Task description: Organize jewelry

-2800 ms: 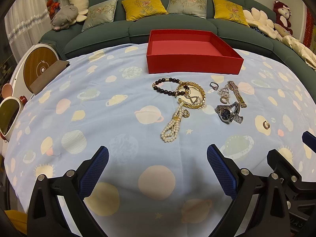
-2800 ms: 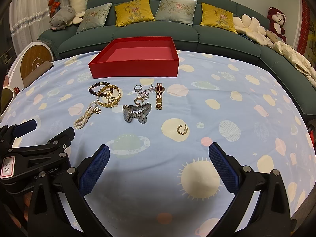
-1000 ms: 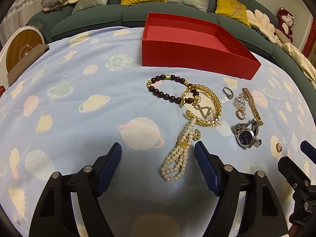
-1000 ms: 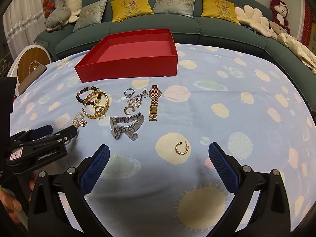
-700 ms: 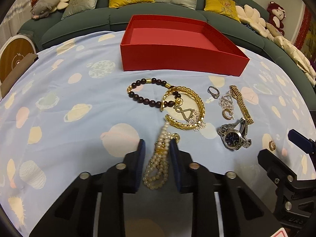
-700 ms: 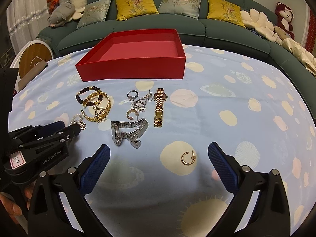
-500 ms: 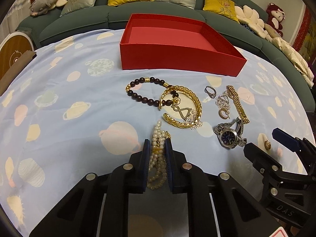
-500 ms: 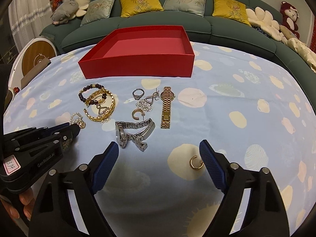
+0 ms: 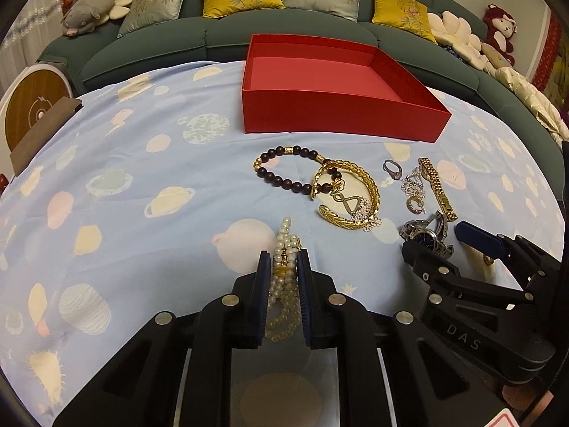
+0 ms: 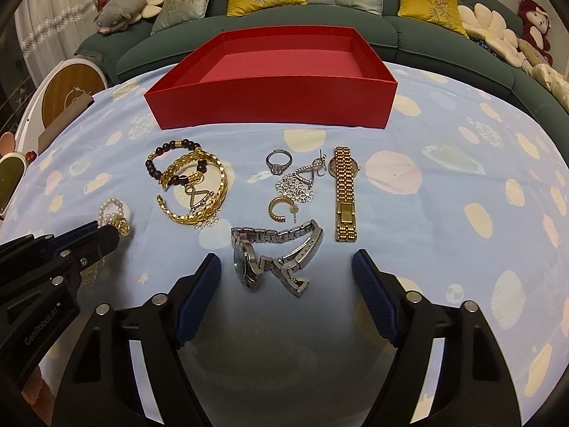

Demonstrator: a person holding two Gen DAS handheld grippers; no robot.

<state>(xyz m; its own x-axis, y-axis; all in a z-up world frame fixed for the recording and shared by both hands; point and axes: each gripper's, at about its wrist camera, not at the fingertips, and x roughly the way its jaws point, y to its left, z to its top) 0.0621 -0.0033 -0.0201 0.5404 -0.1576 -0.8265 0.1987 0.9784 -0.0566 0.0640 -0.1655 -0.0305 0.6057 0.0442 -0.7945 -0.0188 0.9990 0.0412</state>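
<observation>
The left claw (image 9: 283,267) was clamped nearly shut on the pearl bracelet (image 9: 284,249), which lay on the planet-print cloth (image 9: 142,163) of the bench with its long axis running away from the camera toward the red box (image 9: 341,114); its near loops were hidden between the blue pads (image 9: 264,284) and its far end poked out beyond them. Next came the dark bead bracelet (image 10: 167,163) and gold bangle (image 10: 202,192), overlapping, a small pendant on the bangle hard to make out. Right of them lay the silver ring (image 10: 279,162), a tangle of flower charms and earrings (image 10: 297,181) too fine to separate, and the gold watch (image 10: 344,195), its band pointing at the box. The silver watch (image 10: 270,252) lay crumpled, band crosswise, between the fingers of the right claw (image 10: 284,281), whose jaws were closing, pads clear of it
</observation>
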